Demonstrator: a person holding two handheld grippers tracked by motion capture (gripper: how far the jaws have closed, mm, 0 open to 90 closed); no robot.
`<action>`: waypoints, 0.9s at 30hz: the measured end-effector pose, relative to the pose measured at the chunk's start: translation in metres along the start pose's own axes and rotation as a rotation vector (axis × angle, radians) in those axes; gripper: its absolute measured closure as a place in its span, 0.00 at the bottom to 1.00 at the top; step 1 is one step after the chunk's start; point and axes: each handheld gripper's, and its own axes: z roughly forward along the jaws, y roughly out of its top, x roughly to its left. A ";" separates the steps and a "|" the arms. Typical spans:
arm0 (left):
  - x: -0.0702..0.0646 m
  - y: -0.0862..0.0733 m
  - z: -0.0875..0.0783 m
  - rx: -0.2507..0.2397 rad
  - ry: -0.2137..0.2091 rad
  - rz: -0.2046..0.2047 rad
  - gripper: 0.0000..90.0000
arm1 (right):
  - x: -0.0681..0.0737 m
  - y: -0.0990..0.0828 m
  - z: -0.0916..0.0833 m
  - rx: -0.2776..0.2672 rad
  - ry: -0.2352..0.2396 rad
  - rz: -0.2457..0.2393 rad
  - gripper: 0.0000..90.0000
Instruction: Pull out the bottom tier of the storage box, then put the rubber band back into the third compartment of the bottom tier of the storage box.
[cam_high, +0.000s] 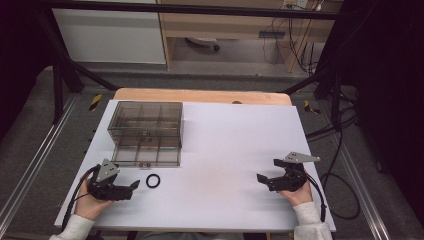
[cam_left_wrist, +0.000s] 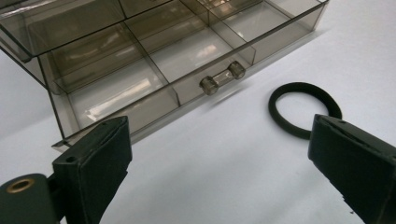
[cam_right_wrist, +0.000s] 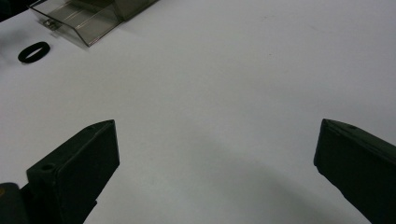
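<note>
The black ring (cam_high: 153, 180) lay on the table just in front of the clear drawer box (cam_high: 146, 132), near its open bottom drawer. Both our tongs, left gripper (cam_high: 134, 185) & right gripper (cam_high: 261, 177), stood apart w/ nothing between. We judged the ring light, soft, prob. stretchy; best pinched across one side of the band.

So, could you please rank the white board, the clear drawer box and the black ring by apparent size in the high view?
1. white board
2. clear drawer box
3. black ring, by far the smallest
</note>
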 end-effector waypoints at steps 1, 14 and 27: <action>0.000 0.000 0.000 0.001 -0.004 0.002 0.06 | 0.000 0.000 0.000 0.000 -0.001 0.002 0.01; -0.003 0.003 0.001 0.005 -0.068 -0.035 0.05 | 0.000 0.000 0.001 0.008 -0.003 -0.007 0.01; -0.006 0.006 0.007 0.019 -0.105 -0.059 0.06 | 0.000 0.000 0.001 0.008 -0.003 -0.003 0.01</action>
